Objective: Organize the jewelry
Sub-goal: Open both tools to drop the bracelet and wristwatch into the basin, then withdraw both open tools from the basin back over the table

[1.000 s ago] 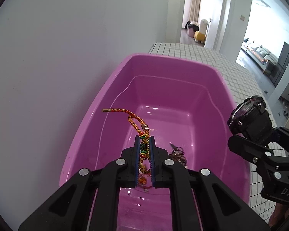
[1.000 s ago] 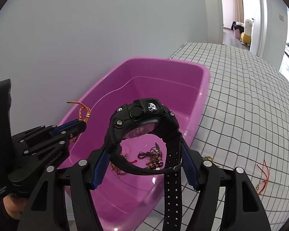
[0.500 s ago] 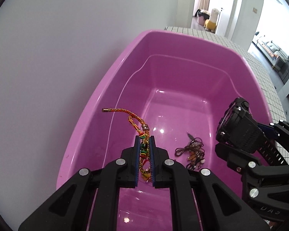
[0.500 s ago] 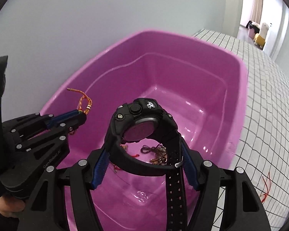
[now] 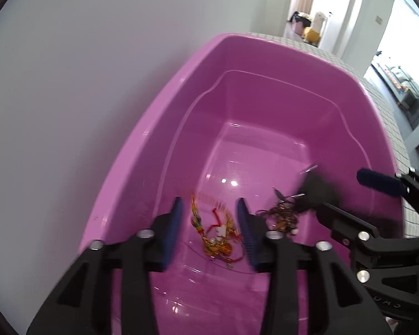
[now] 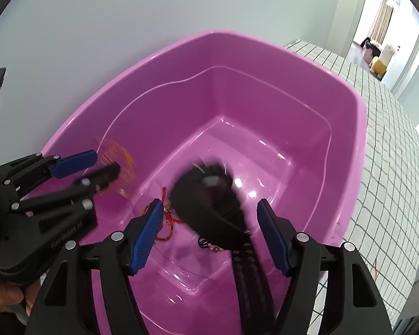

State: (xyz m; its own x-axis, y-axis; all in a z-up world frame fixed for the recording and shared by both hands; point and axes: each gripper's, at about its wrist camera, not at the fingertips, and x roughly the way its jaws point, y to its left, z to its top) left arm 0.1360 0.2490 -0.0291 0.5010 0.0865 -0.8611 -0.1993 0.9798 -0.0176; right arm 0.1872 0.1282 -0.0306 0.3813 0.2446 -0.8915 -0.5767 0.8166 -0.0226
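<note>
A second earlier both tongs were clamped: the left tongs [image 5: 209,231] on the braided bracelet [image 5: 218,234], the right tongs [image 6: 209,237] on the black watch [image 6: 209,195]. Now the left tongs were opening and stood apart, and the bracelet had dropped to the floor of the pink tub [image 5: 159,128], lying below the gap between the pads. To its right lay a dark tangle of jewelry [image 5: 282,215]. The right tongs were opening too, and the watch, blurred, sat loose between them over the tub, which stood on the tiled bench [image 6: 391,167].
</note>
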